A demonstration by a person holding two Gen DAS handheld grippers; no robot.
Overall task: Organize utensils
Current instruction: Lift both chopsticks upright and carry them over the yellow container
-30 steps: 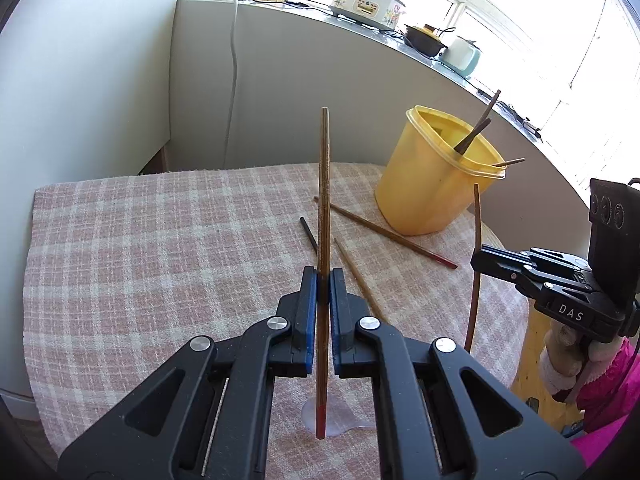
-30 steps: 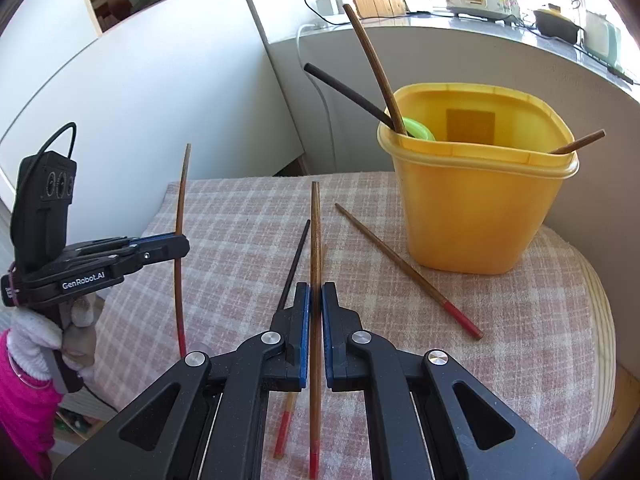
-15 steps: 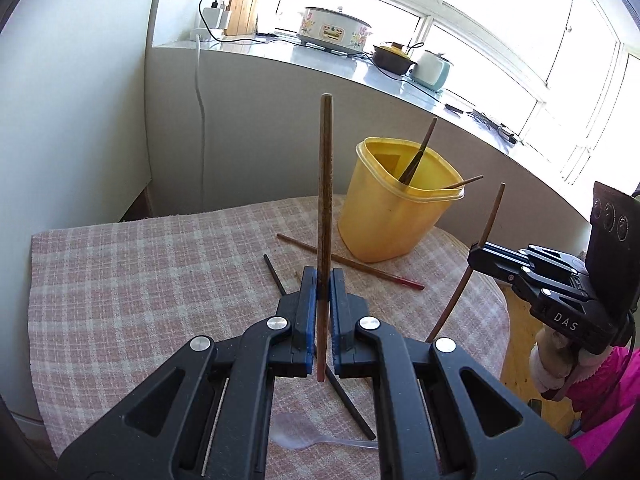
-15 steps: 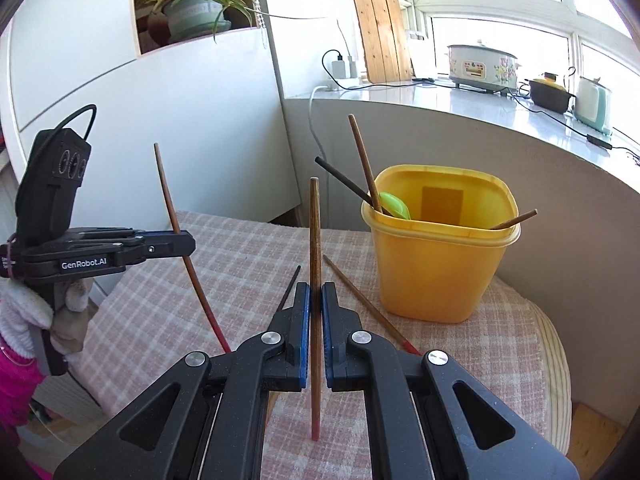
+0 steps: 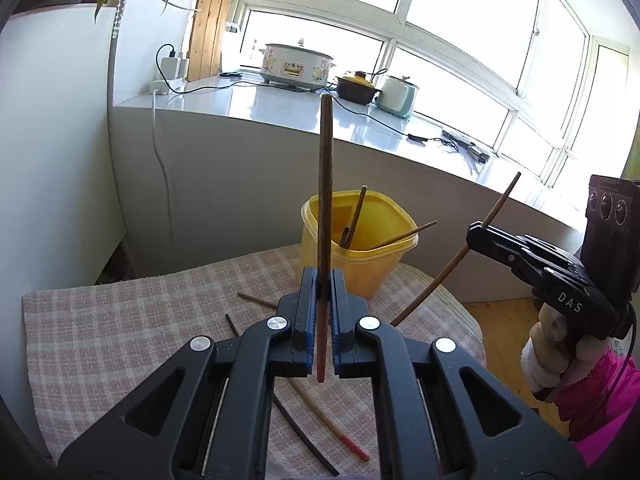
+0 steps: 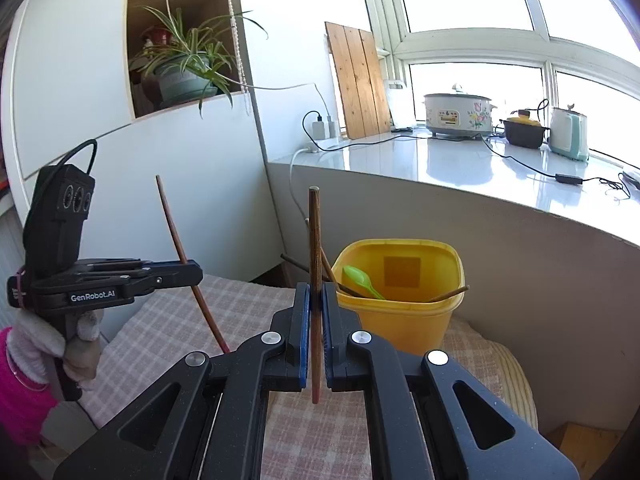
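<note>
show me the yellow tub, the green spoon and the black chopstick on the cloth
yellow tub [image 6: 404,326], right wrist view, front wall
green spoon [image 6: 356,276], right wrist view, bowl
black chopstick [image 5: 304,438], left wrist view, mid shaft

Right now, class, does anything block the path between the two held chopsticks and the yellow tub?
Nothing visible does. Each brown wooden chopstick is held above the checked cloth, and the yellow plastic tub stands open-topped, holding only a few utensils.

Bright windows [image 5: 460,40], white counter [image 6: 460,164], white wall [image 5: 52,160], wood floor [image 5: 504,320], potted plant [image 6: 184,68] in niche.
</note>
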